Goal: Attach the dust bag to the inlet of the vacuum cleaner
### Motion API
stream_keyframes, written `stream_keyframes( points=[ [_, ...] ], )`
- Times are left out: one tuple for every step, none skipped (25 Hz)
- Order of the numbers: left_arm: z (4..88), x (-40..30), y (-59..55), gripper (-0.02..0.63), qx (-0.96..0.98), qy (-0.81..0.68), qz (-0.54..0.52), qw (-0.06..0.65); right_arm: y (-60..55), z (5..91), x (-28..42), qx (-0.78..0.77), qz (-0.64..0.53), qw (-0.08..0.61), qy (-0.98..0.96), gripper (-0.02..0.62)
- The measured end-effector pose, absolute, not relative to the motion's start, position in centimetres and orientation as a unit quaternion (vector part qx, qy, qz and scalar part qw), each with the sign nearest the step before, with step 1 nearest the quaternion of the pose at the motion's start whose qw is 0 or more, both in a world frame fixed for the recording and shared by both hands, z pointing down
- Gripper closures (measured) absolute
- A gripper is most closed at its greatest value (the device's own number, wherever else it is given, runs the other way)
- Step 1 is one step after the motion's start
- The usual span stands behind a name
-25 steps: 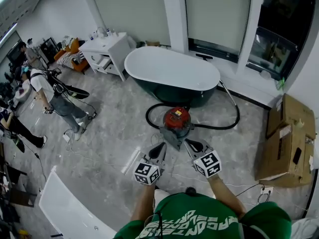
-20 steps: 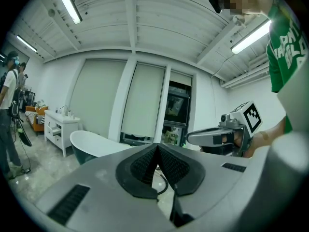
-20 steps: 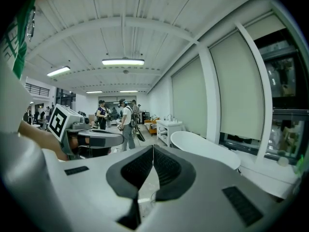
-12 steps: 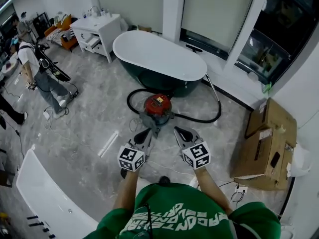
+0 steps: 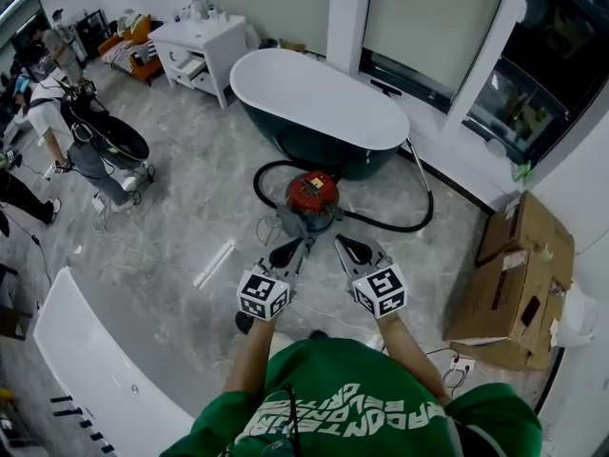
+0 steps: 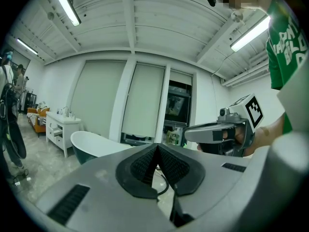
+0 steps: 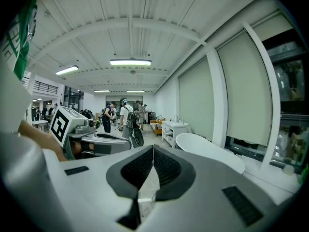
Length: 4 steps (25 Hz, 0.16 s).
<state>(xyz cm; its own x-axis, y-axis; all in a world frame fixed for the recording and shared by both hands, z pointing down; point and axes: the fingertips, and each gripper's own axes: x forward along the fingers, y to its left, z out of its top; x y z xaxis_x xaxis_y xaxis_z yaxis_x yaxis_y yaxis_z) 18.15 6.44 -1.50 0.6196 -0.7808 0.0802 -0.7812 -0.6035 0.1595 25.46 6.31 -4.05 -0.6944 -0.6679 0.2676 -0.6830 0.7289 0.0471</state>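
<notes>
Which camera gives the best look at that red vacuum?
The head view: the vacuum stands whole on the floor beside the tub. Neither gripper view shows it; their shut jaws block the floor.

Left gripper (image 5: 284, 253) and right gripper (image 5: 354, 250) held side by side on the near side of the red vacuum cleaner (image 5: 312, 194), both pointing toward it, each pair of jaws pressed together with nothing between, bare forearms (image 5: 249, 350) stretched forward.

Red-topped vacuum cleaner (image 5: 312, 196) upright on floor (image 5: 190, 208); black hose (image 5: 395, 228) curving round it.
</notes>
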Motion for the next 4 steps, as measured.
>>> stream_keyframes(
  points=[
    [-1.33, 18.31, 6.50, 0.603, 0.896, -0.435, 0.003, 0.090, 6.31, -3.93, 25.36, 0.365, 0.028, 0.135, -0.921, 0.583],
    [-1.18, 18.46, 6.55, 0.603, 0.896, -0.435, 0.006, 0.091, 6.32, -3.80, 25.32, 0.363, 0.029, 0.136, -0.921, 0.583],
    [-1.05, 18.61, 6.62, 0.603, 0.896, -0.434, 0.008, 0.092, 6.33, -3.67, 25.31, 0.362, 0.029, 0.138, -0.922, 0.583],
    [-0.93, 18.74, 6.68, 0.603, 0.896, -0.434, 0.010, 0.092, 6.34, -3.53, 25.32, 0.361, 0.030, 0.139, -0.922, 0.583]
  ],
)
